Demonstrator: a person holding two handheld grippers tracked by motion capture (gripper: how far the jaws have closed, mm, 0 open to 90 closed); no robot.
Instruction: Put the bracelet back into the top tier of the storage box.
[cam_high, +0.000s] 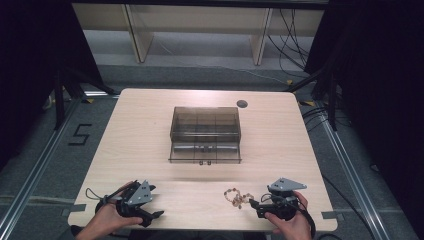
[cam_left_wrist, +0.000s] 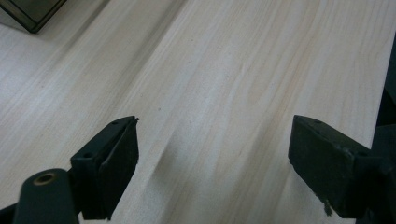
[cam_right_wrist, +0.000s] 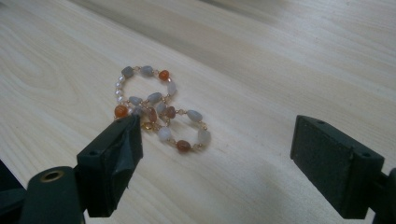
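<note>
The beaded bracelet (cam_right_wrist: 159, 112) is lying looped on itself on the table (cam_high: 150, 125), just ahead of my right gripper (cam_right_wrist: 215, 154) and toward its left jaw, untouched. I am holding those jaws wide apart, probably to straddle the beads. My left gripper (cam_left_wrist: 212, 154) is idling over bare wood, jaws likewise spread with nothing between. The clear compartment box (cam_high: 205, 134) is sitting well beyond both grippers, likely the destination.
</note>
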